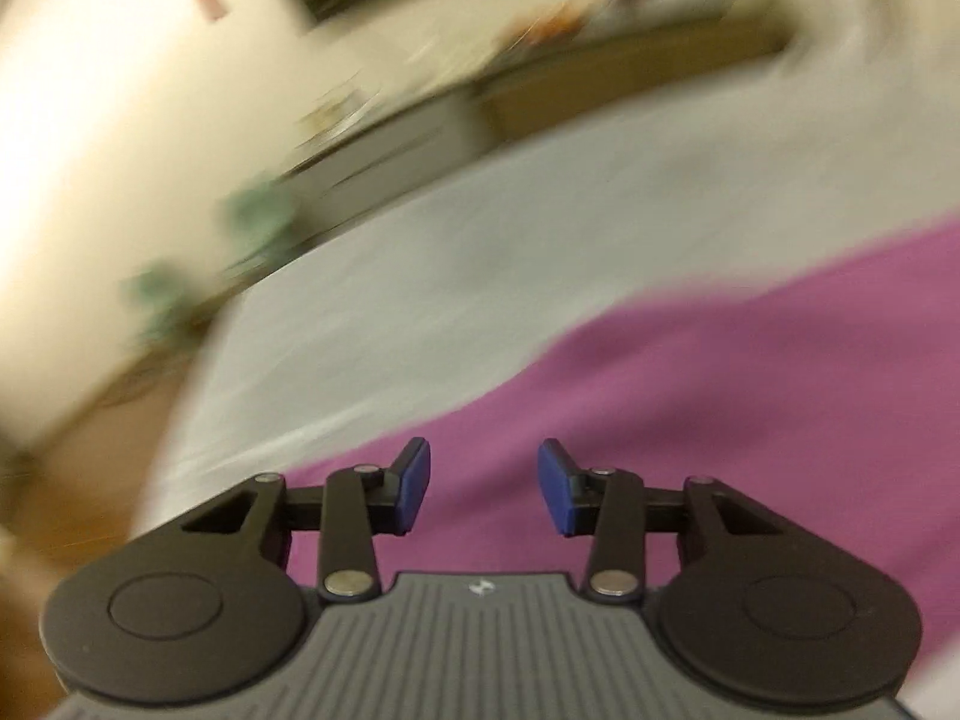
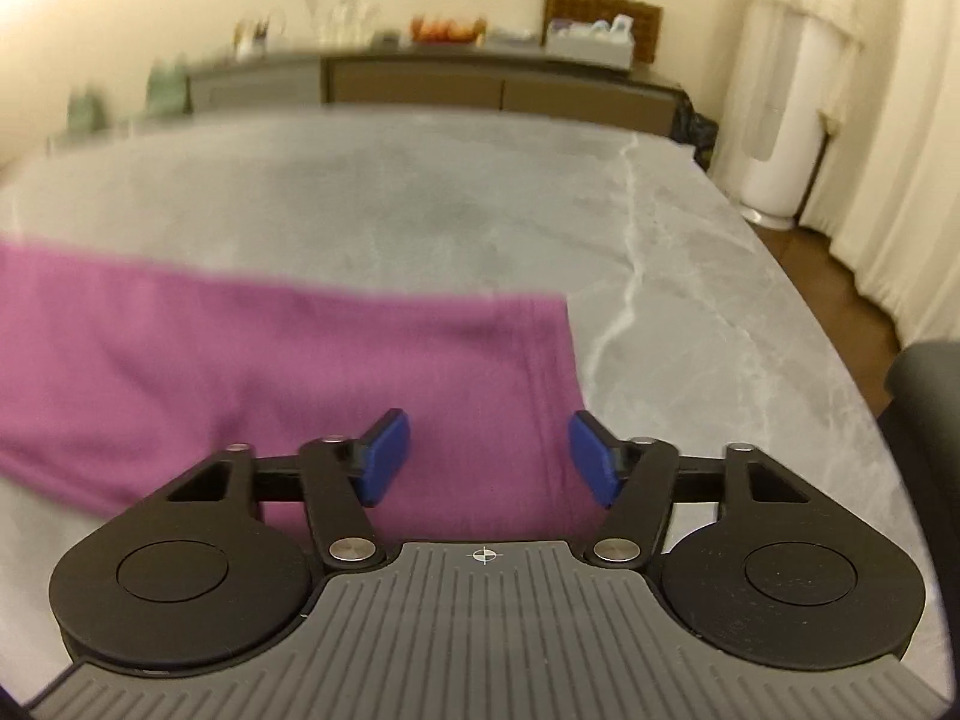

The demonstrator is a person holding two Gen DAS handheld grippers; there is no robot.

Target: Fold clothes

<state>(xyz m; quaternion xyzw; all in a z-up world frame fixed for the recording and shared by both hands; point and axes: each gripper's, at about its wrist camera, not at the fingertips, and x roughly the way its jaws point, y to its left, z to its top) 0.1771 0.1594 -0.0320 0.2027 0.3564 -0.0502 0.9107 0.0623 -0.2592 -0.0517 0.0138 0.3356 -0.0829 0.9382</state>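
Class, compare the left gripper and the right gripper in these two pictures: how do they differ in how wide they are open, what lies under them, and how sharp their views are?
The left gripper is open less wide than the right gripper. The left has only the purple garment between its fingers; the right sits over the garment's stitched edge, beside bare grey table. The left view is tilted and blurred; the right view is level and clearer. Both are open, empty, blue-padded.

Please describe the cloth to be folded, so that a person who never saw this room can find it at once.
Find the large grey marble-look table in front of the long sideboard. On its near side lies the purple garment, spread flat under both open grippers. It is the only coloured cloth on the table, with a stitched hem at its right edge.
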